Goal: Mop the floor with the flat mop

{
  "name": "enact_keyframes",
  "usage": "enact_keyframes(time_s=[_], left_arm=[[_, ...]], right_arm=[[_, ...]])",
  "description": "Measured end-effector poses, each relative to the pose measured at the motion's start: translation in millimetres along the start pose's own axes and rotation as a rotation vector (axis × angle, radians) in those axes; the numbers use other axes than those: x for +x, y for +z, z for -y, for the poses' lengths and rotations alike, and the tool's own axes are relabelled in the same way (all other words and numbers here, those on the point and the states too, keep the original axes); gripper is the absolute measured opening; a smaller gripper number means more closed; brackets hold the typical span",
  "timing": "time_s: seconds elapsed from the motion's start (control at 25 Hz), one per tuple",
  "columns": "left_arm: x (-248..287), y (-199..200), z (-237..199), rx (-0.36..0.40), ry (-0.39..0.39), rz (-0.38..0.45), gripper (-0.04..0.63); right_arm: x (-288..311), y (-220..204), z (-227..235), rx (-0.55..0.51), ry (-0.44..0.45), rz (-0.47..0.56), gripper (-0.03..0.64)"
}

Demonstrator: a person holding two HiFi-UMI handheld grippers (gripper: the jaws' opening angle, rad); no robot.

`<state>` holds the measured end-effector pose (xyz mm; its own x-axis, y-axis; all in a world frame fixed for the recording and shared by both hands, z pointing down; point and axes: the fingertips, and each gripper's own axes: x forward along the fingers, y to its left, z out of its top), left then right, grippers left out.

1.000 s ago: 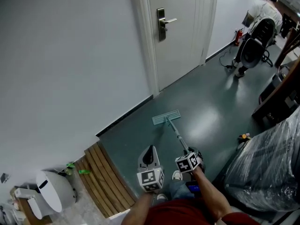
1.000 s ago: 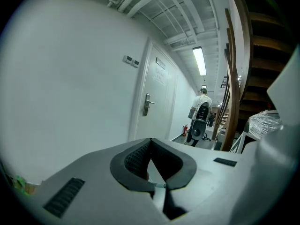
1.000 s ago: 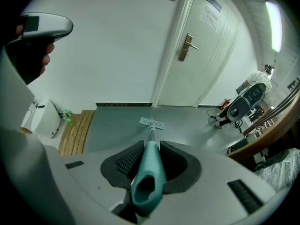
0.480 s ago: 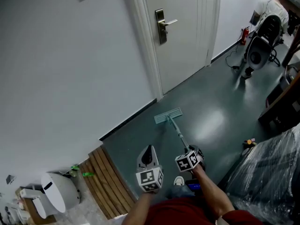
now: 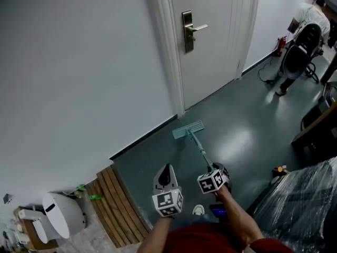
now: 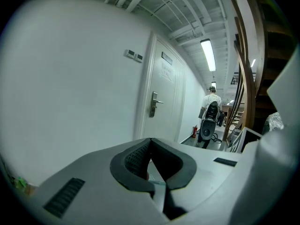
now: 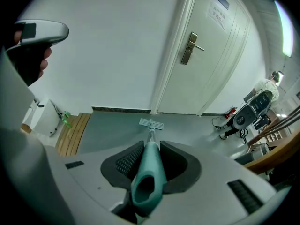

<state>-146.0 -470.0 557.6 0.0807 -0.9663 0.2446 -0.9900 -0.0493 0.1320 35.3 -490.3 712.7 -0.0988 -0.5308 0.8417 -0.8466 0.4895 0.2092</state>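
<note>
The flat mop's pale teal head (image 5: 188, 130) lies on the grey-green floor (image 5: 247, 120), close to the wall beside the door. Its thin pole (image 5: 202, 152) slopes back to my right gripper (image 5: 217, 171). In the right gripper view the teal handle (image 7: 150, 172) sits clamped between the dark pads (image 7: 127, 162), with my right gripper (image 7: 151, 144) shut on it and the mop head (image 7: 151, 123) far ahead. My left gripper (image 5: 167, 169) hangs just left of the pole and apart from it. In its own view my left gripper (image 6: 151, 140) is shut on nothing and faces the wall.
A white door (image 5: 210, 51) with a metal handle (image 5: 192, 28) stands ahead. A wooden slat step (image 5: 118, 204) and a white bin (image 5: 58, 215) lie to the left. A plastic-wrapped bulk (image 5: 300, 204) sits at the right, with a person and a machine (image 5: 300, 36) down the corridor.
The head view has swung a little, so the door and corridor sit further right. Mop head, pole and both grippers keep nearly the same places.
</note>
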Motion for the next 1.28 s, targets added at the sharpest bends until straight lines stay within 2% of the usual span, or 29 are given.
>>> enact_keyframes(time_s=[0.36,0.8,1.28], left_arm=[[77.5,14.3,-23.2,-0.009,-0.041,-0.007,0.014],[129.9,12.3,-54.7,-0.031,-0.048,-0.036,0.014],[205.6,56.0,-86.3,-0.017,-0.160,-0.027,0.014]], right_arm=[[27.8,57.0,12.9,0.002,0.001,-0.005,0.117],[49.7,106.0,17.7,0.009,-0.003,0.000,0.117],[49.2,179.1,20.1,0.013,-0.002,-0.027,0.117]])
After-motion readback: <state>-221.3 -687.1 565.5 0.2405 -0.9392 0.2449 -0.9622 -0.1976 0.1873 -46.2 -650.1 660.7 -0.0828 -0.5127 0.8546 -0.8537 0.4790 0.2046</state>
